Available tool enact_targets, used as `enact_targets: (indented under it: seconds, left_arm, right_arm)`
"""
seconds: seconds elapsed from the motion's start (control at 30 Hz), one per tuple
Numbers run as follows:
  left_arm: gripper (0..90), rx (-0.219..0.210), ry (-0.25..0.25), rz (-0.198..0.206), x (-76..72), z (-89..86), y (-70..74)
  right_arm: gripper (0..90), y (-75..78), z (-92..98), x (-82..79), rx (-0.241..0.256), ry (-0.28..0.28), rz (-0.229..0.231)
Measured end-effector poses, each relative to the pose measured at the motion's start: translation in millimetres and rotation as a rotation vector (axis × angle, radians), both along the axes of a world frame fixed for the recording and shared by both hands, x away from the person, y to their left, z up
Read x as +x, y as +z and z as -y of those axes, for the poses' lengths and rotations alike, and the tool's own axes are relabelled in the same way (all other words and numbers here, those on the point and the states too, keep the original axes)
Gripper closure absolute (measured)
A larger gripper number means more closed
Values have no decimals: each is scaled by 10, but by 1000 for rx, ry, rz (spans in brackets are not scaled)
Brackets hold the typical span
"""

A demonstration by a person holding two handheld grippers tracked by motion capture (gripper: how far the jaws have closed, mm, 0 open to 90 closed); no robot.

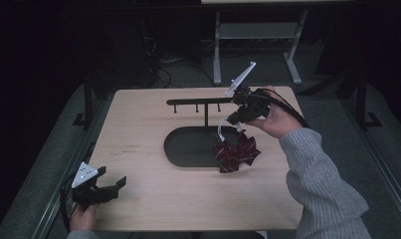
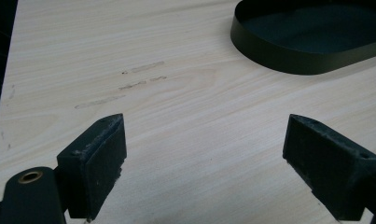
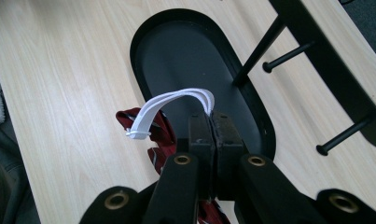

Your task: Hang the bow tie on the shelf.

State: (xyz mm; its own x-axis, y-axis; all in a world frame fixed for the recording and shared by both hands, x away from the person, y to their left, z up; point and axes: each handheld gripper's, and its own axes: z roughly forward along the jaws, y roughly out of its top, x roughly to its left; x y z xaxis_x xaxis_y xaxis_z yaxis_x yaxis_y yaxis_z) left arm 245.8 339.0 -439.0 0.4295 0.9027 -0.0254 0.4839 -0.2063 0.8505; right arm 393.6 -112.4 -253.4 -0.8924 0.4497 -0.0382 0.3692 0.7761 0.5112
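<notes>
From above we see the right gripper (image 1: 236, 119) tilted down over the far right part of the table (image 1: 153, 199), above the right end of the black oval tray (image 1: 175, 149). Its own view tells us what the high view leaves unclear: the jaws are pressed tight together on a white elastic loop (image 3: 176, 100), which arches up out of the pinch and falls away to the left of the fingertips, ending against the dark red striped bow (image 3: 150, 126). In that view the bow lies below and left of the closed fingers (image 3: 202, 130), partly hidden behind them. The high view gives us its whole shape, a pleated rosette (image 1: 236, 153) resting across the tray's right rim, directly beneath the gripper, with the white loop (image 1: 223, 128) running up from it to the jaws.

Beyond the right fingertips we also see the black stand (image 3: 335, 60) with its upright post planted in the tray and short pegs sticking out from its crossbar; from above, the crossbar (image 1: 198, 101) runs leftward from just beside the gripper.

The left gripper (image 1: 111, 188) rests at the near left corner. Its own view shows the jaws spread wide with bare wood between the pads (image 2: 99, 158), holding nothing, and the tray's near wall (image 2: 288, 58) well ahead, to the right.
</notes>
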Motion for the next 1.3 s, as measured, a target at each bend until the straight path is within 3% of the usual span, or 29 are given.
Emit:
enact_targets:
  seconds: [1.3]
  left_arm:
    - [130,-5,-5,-2,-2,-8,-3]
  right_arm:
    - [879,141,-211,542,-35,-32,-33]
